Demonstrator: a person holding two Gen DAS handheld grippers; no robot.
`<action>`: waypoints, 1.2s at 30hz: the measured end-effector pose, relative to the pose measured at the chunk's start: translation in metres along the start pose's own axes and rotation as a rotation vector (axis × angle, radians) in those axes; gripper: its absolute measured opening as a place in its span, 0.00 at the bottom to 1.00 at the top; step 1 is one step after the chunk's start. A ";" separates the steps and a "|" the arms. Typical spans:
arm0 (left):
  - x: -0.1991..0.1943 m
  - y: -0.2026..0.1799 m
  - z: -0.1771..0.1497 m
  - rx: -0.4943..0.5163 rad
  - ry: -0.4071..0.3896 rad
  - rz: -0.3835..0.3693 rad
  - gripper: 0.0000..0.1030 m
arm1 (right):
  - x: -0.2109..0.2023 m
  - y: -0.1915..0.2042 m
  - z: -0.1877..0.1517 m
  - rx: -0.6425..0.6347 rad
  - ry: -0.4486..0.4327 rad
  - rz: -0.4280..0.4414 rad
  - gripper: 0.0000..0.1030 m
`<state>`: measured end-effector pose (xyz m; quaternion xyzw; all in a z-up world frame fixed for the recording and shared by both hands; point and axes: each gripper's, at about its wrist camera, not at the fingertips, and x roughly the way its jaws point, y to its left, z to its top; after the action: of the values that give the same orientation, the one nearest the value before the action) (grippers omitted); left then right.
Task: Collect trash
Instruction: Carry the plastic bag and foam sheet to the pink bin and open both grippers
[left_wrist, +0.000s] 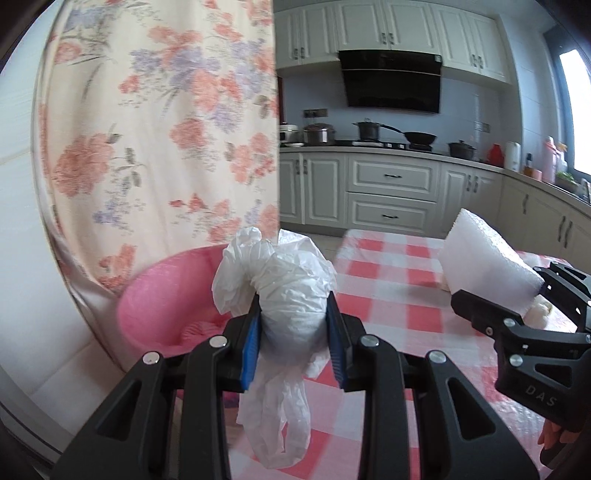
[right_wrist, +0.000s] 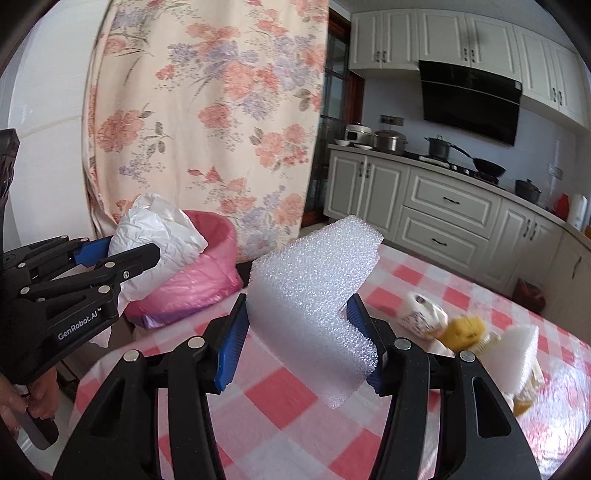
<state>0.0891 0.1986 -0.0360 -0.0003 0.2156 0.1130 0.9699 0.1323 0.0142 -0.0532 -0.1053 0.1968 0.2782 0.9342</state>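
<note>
My left gripper (left_wrist: 293, 334) is shut on a crumpled white plastic bag (left_wrist: 291, 295), held above the table edge just right of a bin lined with a pink bag (left_wrist: 166, 295). In the right wrist view that left gripper (right_wrist: 127, 249) with the white bag (right_wrist: 159, 232) hangs over the pink-lined bin (right_wrist: 207, 273). My right gripper (right_wrist: 299, 336) is shut on a folded sheet of white foam (right_wrist: 314, 291), held above the checked tablecloth. In the left wrist view the right gripper (left_wrist: 517, 295) carries the foam sheet (left_wrist: 480, 254) at the right.
The table wears a pink-and-white checked cloth (right_wrist: 280, 402). More trash lies on it at the right: a small white packet (right_wrist: 421, 314), a yellow sponge-like piece (right_wrist: 463, 330) and a white foam block (right_wrist: 521, 354). A floral curtain (left_wrist: 166, 129) hangs behind the bin. Kitchen cabinets (left_wrist: 391, 188) stand beyond.
</note>
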 end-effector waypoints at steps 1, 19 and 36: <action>0.000 0.006 0.001 -0.007 -0.002 0.012 0.30 | 0.003 0.004 0.003 -0.009 -0.002 0.010 0.52; 0.049 0.112 0.021 -0.057 0.035 0.140 0.30 | 0.071 0.075 0.061 -0.120 -0.038 0.219 0.52; 0.103 0.157 0.024 -0.090 0.079 0.156 0.31 | 0.136 0.103 0.093 -0.150 -0.017 0.337 0.53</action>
<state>0.1558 0.3755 -0.0496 -0.0317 0.2480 0.1977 0.9479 0.2077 0.1925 -0.0363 -0.1379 0.1824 0.4456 0.8655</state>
